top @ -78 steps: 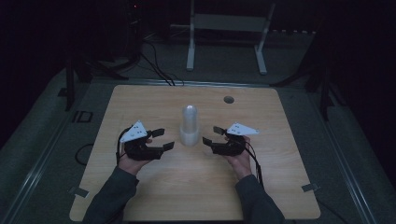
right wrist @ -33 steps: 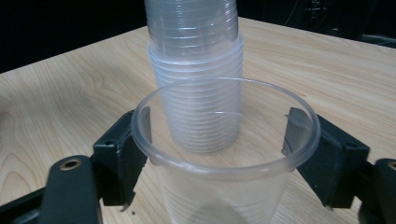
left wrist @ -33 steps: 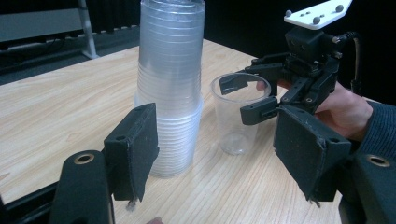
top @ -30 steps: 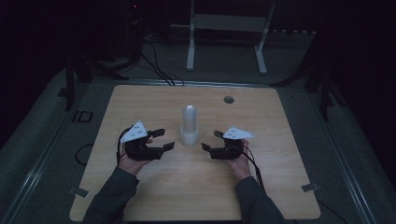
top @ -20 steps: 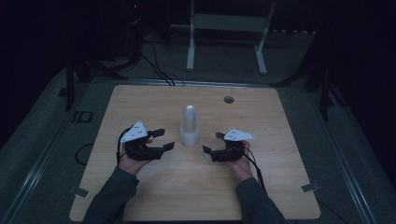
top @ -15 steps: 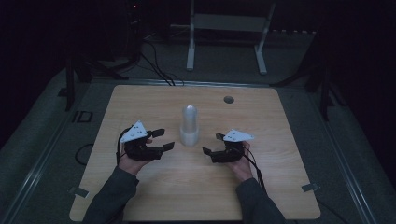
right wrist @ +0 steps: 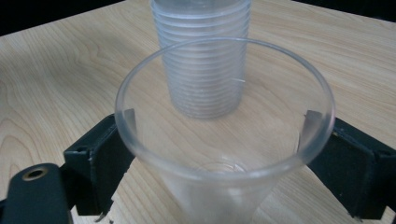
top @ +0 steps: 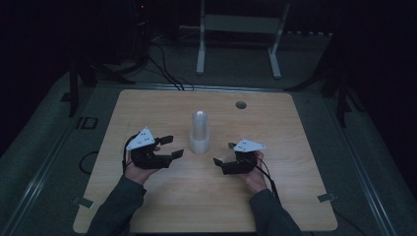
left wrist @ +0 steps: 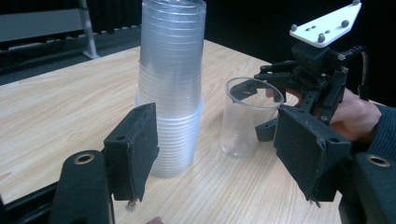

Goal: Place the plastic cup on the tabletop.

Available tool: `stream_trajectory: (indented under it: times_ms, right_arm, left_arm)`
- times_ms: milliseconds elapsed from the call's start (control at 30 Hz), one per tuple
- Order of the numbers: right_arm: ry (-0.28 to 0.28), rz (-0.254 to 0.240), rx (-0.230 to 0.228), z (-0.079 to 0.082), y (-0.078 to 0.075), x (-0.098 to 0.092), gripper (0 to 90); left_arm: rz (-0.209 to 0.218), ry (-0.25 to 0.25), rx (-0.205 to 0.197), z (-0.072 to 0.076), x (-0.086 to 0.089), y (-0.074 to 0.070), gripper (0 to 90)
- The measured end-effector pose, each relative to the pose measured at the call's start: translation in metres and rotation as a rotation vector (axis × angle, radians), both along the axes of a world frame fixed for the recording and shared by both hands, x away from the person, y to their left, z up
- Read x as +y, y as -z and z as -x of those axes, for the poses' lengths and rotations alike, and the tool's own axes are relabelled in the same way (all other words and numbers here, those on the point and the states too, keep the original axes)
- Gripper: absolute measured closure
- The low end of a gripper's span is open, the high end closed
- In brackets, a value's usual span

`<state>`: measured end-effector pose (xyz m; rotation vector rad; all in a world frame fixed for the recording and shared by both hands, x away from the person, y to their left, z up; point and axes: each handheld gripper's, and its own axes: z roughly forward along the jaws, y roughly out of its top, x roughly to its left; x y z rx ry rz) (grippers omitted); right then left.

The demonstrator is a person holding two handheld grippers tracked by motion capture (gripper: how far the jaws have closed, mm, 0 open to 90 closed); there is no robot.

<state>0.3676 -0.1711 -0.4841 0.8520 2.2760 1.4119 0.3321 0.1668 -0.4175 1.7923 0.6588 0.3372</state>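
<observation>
A tall stack of clear plastic cups stands upside down at the middle of the wooden table. Just to its right a single clear cup stands upright on the table. My right gripper has a jaw on each side of that cup. Its jaws have just been opening and the cup's rim stays round. My left gripper is open to the left of the stack, with nothing between its jaws.
A round hole sits in the tabletop at the back right. A white metal stand and cables lie on the dark floor beyond the table. Both forearms come in from the near edge.
Since the earliest frame my right gripper has shifted slightly toward the near edge. The left gripper and the stack have not moved.
</observation>
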Motion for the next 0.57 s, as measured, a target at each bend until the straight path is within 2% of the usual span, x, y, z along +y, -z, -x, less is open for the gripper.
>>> stream_trajectory:
  times_ms: [167,567]
  right_arm:
    - [-0.005,0.007,-0.001,0.004,0.001,-0.003,11.1]
    - [-0.010,-0.013,0.003,0.015,-0.001,-0.014,11.1]
  left_arm:
    - [0.000,-0.001,-0.001,0.000,0.000,0.000,30.7]
    - [0.000,-0.003,-0.002,0.000,0.000,-0.001,30.7]
